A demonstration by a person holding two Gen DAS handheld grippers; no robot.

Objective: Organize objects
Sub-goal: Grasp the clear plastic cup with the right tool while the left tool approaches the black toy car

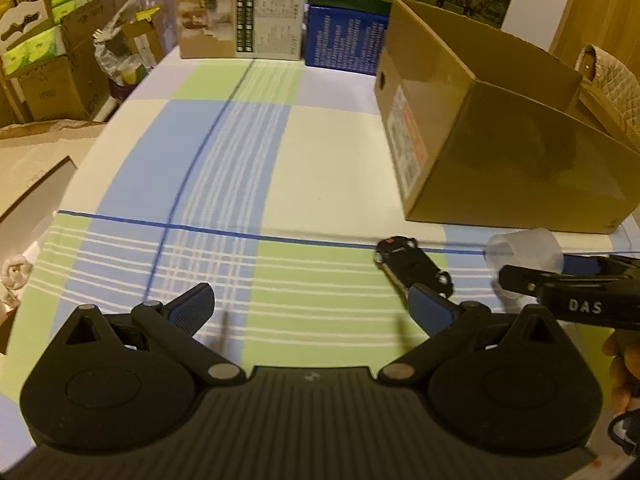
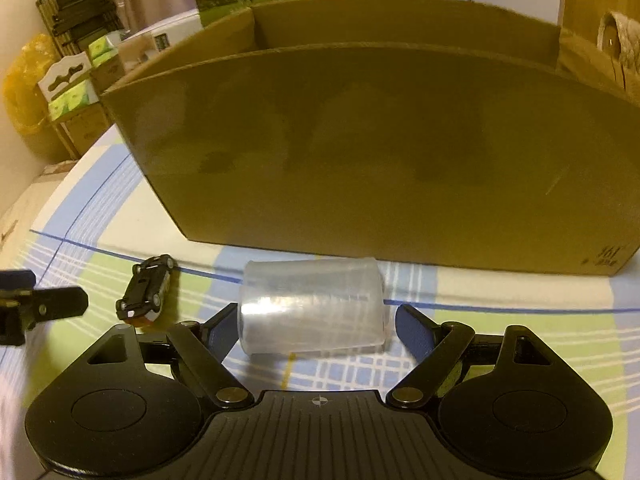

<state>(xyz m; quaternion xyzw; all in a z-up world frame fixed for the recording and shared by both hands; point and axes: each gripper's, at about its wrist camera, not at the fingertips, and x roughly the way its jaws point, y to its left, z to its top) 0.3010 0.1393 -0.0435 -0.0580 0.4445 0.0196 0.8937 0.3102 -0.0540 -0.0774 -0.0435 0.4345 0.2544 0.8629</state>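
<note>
A clear plastic cup (image 2: 312,308) lies on its side on the checked tablecloth (image 2: 500,332), just in front of the open brown cardboard box (image 2: 360,140). My right gripper (image 2: 318,320) is open, its fingers on either side of the cup. A small black toy car (image 2: 146,292) sits left of the cup. In the left wrist view the car (image 1: 414,266) lies just past the right fingertip of my open left gripper (image 1: 312,310), which holds nothing. The cup (image 1: 524,250) and a right-gripper finger (image 1: 520,282) show at the right, with the box (image 1: 500,140) beyond.
A tan-and-white carton (image 1: 240,16) and a blue box (image 1: 346,40) stand at the table's far edge. Stacked cartons (image 1: 60,80) fill the floor at left. A quilted bag (image 1: 612,84) sits behind the cardboard box. A hand (image 1: 624,364) shows at right.
</note>
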